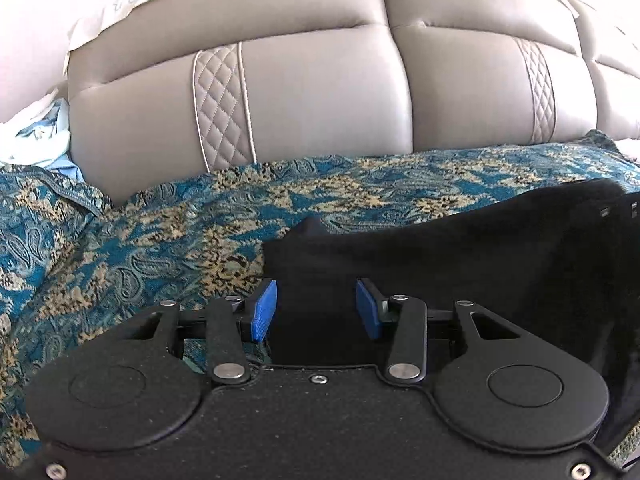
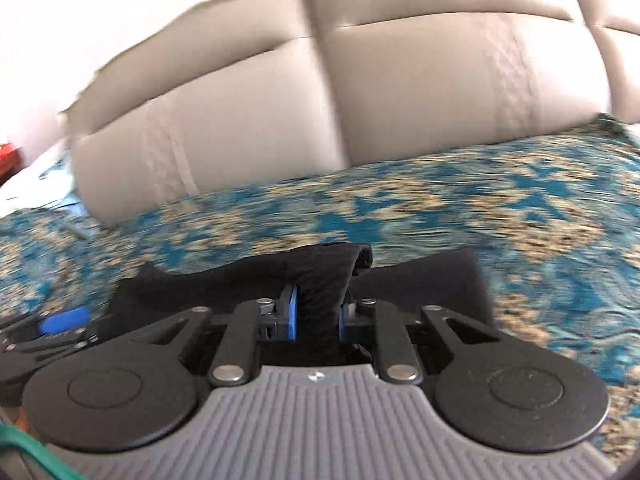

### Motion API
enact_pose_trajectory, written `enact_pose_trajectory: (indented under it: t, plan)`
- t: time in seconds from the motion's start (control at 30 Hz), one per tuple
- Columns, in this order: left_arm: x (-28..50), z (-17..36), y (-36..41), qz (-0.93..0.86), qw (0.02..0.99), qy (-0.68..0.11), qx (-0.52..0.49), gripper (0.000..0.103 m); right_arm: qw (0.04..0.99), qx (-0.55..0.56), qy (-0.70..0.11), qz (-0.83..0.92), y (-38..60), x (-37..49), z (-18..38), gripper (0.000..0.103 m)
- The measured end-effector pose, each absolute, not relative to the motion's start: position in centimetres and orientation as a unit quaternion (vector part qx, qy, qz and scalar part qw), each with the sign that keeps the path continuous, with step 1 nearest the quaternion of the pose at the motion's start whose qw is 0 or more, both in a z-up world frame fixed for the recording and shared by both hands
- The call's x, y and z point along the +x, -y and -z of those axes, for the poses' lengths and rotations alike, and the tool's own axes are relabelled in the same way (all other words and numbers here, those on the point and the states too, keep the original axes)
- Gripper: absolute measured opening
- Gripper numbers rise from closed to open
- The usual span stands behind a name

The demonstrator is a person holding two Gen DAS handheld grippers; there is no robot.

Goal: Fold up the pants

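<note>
Patterned bedspread [image 1: 160, 232], black pants [image 2: 320, 300] pinched in right gripper [image 2: 318, 314], left gripper [image 1: 316, 308] spread above them

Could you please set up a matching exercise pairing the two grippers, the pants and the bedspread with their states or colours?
1. left gripper
2. right gripper
3. pants
4. bedspread

A. teal and tan pattern
B. open, pads apart
C. black
D. shut on a bunch of cloth

Pairs: 1-B, 2-D, 3-C, 4-A

Left tongs [image 1: 316, 308] agape over black pants [image 1: 460, 248], patterned bedspread [image 1: 160, 232].
</note>
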State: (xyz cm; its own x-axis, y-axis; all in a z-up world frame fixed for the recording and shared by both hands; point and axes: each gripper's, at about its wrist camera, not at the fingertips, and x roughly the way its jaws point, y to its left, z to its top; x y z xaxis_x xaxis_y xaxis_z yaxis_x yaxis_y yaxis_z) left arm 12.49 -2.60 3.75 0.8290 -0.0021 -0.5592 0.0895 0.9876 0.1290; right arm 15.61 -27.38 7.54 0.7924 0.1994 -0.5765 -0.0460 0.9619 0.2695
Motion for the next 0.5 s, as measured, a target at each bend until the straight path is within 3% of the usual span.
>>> enact_pose_trajectory:
  t: [0.17, 0.43, 0.47, 0.5]
  plan:
    - [13.3, -2.4, 3.2, 0.024, 0.949, -0.308, 0.069, 0.042, 0.937, 0.13, -0.323, -0.024, 29.9, 15.6, -7.3, 0.022]
    - [14.2, -1.6, 3.4, 0.017, 0.949, -0.304, 0.082, 0.045, 0.925, 0.148, -0.348, -0.035, 32.1, 16.0, -6.7, 0.036]
    - [14.3, -1.6, 3.3, 0.016, 0.949, -0.304, 0.083, 0.046, 0.924, 0.15, -0.35, -0.034, 32.4, 16.0, -6.6, 0.044]
    - [14.5, -1.6, 3.3, 0.016, 0.949, -0.304, 0.084, 0.047, 0.923, 0.149, -0.353, -0.034, 32.7, 16.2, -6.5, 0.058]
